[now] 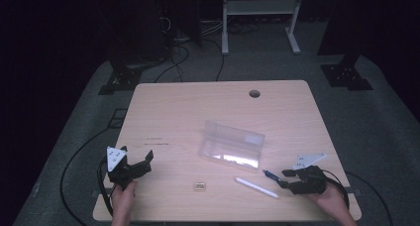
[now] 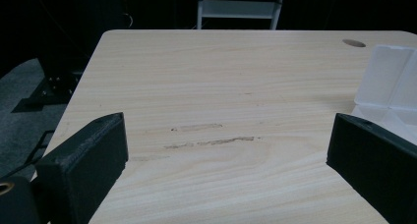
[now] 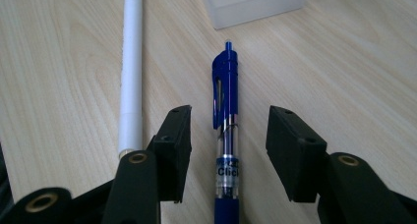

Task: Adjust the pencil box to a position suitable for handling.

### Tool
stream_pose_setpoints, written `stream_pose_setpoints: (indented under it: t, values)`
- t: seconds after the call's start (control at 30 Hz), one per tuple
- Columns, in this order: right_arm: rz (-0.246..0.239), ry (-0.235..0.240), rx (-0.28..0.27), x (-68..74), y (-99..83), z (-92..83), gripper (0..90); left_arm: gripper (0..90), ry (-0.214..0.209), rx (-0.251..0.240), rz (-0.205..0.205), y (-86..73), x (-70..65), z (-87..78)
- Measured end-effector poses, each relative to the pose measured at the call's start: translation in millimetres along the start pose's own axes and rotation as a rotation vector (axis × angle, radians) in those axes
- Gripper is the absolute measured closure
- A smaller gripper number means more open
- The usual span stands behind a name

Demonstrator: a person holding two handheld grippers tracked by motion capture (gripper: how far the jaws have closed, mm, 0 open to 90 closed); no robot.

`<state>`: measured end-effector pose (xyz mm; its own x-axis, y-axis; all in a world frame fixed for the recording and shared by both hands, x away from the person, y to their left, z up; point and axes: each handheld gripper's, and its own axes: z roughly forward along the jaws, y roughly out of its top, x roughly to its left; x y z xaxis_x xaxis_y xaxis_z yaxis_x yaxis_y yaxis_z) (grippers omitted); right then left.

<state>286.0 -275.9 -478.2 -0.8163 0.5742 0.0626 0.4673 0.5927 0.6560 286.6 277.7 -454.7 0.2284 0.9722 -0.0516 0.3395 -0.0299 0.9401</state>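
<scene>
Near the surface's right front corner, the blue pen is straddled, untouched, by the right gripper, its jaws spread. The left gripper's jaws are spread wide over bare wood.

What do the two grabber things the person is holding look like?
Both are black, each with two blocky, flat-faced jaws. The left gripper and the right gripper each carry a pale grey three-cornered plate on top, dotted with small marks. A black cable trails from each. Brass-coloured rings sit at the jaw joints. No sleeves show on the forearms.
</scene>
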Motion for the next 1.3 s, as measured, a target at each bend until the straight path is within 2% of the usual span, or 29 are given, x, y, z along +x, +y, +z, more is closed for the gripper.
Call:
stream_pose_setpoints:
  t: [0.47, 0.83, 1.0, 1.3]
  values:
    - [-0.016, -0.025, 0.005, 2.4, -12.7, -3.8, 65.8, 1.1, 0.0, 0.0, -0.001, -0.1, 0.0, 0.1]
    - [-0.036, -0.045, -0.015, 4.3, -18.3, -2.1, 76.1, 1.1, -0.001, -0.001, -0.002, -0.3, 0.0, 0.6]
    - [-0.04, -0.044, -0.027, 4.5, -19.9, -2.1, 77.9, 1.1, -0.002, 0.0, -0.002, -0.4, 0.0, 0.7]
    - [-0.073, -0.076, -0.034, 9.8, -21.5, -2.5, 78.6, 1.1, -0.007, 0.0, 0.0, -0.2, -0.4, 1.4]
